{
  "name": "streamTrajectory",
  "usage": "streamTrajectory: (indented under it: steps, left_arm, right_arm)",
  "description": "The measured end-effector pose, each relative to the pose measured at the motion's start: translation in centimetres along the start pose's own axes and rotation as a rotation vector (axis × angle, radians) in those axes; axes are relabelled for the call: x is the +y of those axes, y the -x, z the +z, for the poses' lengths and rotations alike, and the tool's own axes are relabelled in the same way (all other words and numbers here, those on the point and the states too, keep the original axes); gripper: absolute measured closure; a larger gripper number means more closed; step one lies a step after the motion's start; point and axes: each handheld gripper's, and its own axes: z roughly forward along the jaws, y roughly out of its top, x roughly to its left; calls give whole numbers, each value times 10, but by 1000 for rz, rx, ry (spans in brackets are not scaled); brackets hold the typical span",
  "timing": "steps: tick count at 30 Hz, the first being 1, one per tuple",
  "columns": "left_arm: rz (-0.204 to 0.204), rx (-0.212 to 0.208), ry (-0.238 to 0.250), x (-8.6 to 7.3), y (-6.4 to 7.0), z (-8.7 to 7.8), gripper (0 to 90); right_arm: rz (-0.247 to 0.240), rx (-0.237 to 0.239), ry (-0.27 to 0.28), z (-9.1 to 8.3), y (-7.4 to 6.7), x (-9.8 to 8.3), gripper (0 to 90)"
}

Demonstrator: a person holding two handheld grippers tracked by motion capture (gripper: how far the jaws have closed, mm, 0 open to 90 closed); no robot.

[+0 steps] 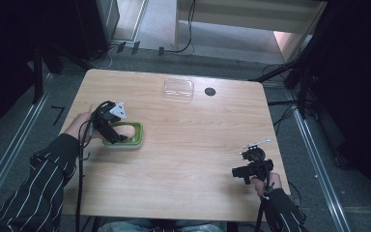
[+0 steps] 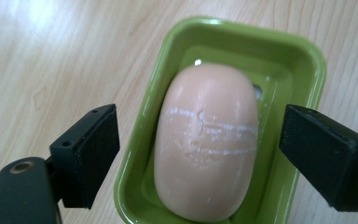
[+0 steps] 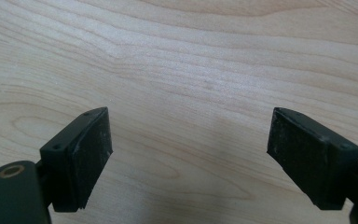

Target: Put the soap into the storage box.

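Hovering spread over the bar of soap (image 2: 205, 140) in its green soap dish (image 2: 307, 60) at the bench's (image 1: 198, 145) left, the left gripper (image 2: 198, 149) straddles it. Soap looks hard, slick, scuffed; pinch its long sides midway. Right gripper (image 3: 189, 154) idles spread, near right.

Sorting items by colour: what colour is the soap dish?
Bright green soap dish, clearest in the left gripper view.
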Motion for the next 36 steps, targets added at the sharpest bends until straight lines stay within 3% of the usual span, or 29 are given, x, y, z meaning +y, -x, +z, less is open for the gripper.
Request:
streamTrajectory:
  steps: [9, 18, 36]
  left_arm:
    - [-99, 21, 34, -3, 3, -16, 84]
    - [-209, 84, 50, -12, 12, -26, 80]
    - [-342, 168, 47, -30, 43, -46, 57]
  right_arm:
    - [0, 2, -2, 0, -1, 0, 144]
    - [-6, -1, -2, 0, -2, 1, 144]
    - [-1, 0, 3, -1, -2, 0, 144]
